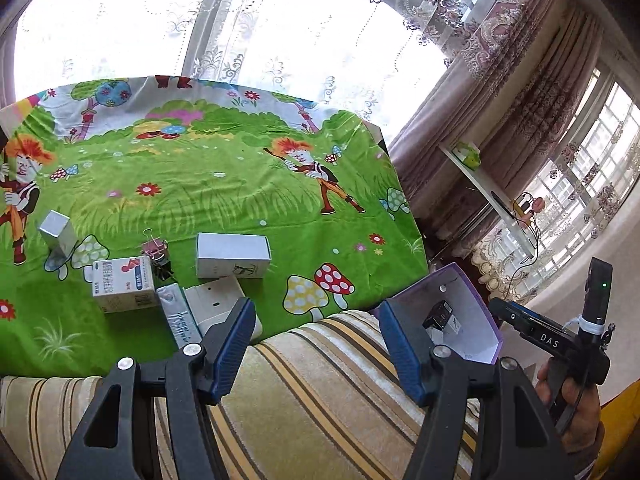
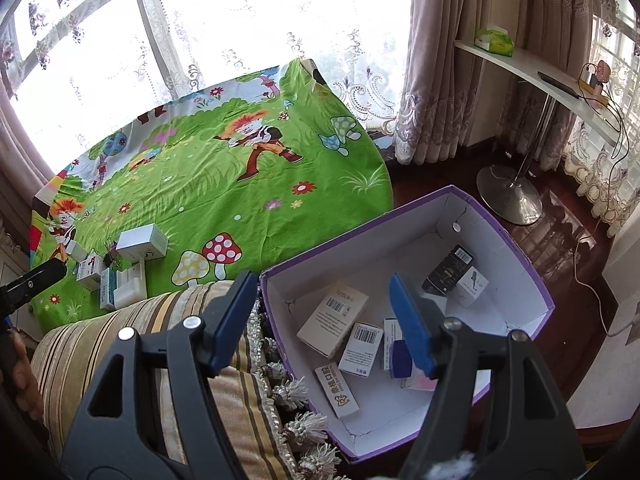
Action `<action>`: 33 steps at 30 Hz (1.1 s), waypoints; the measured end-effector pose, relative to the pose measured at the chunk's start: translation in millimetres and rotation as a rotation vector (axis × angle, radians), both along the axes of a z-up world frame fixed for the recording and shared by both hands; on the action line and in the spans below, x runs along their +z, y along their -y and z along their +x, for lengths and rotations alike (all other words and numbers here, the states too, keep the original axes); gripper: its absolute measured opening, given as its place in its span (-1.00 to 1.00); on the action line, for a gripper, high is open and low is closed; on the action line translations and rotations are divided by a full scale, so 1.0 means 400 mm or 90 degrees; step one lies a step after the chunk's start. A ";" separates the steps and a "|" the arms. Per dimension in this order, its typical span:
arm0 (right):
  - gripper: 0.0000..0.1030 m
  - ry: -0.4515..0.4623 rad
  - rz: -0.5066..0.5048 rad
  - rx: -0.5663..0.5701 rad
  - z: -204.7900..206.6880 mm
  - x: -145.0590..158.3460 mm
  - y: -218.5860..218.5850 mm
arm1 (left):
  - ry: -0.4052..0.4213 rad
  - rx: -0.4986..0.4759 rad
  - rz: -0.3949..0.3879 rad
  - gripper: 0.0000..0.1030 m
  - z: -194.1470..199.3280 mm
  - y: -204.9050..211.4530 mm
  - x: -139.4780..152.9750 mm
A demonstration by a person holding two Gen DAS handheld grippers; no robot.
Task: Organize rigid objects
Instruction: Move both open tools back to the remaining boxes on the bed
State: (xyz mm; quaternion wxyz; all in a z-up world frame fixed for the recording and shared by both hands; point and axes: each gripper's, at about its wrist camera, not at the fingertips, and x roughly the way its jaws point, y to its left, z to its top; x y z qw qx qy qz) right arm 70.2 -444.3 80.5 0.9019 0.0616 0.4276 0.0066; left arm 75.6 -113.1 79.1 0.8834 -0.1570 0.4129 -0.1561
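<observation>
Meanwhile, both the left gripper (image 1: 316, 344) and right gripper (image 2: 324, 320) gape empty; the purple box (image 2: 516, 236) beneath the right could tip off the cushion if knocked.

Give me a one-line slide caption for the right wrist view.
Right tool, empty, jaws opening over the purple-edged box of small cartons beside the green cartoon cloth.
</observation>
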 end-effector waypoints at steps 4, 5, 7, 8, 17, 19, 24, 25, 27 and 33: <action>0.41 0.005 -0.006 0.021 0.004 0.011 -0.034 | -0.007 0.046 -0.001 0.27 -0.013 -0.085 -0.003; 0.41 0.005 -0.006 0.027 0.006 0.013 -0.044 | -0.007 0.055 0.002 0.27 -0.015 -0.106 -0.004; 0.42 0.006 -0.006 0.040 0.011 0.017 -0.065 | -0.010 0.073 0.009 0.26 -0.017 -0.142 -0.007; 0.42 0.006 -0.008 0.047 0.015 0.018 -0.076 | -0.012 0.081 0.011 0.26 -0.017 -0.158 -0.009; 0.44 0.003 -0.010 0.115 0.049 0.022 -0.191 | -0.027 0.137 0.031 0.27 -0.005 -0.280 -0.028; 0.48 0.001 -0.008 0.128 0.057 0.022 -0.217 | -0.028 0.144 0.035 0.27 -0.001 -0.295 -0.030; 0.53 -0.011 -0.007 0.170 0.085 0.013 -0.288 | -0.035 0.161 0.044 0.27 0.016 -0.335 -0.038; 0.53 -0.013 -0.009 0.180 0.091 0.011 -0.304 | -0.036 0.164 0.044 0.26 0.020 -0.343 -0.039; 0.54 -0.022 -0.006 0.194 0.104 0.005 -0.330 | -0.037 0.170 0.048 0.27 0.029 -0.359 -0.040; 0.62 -0.040 0.011 0.224 0.142 -0.008 -0.405 | -0.050 0.193 0.055 0.27 0.066 -0.410 -0.053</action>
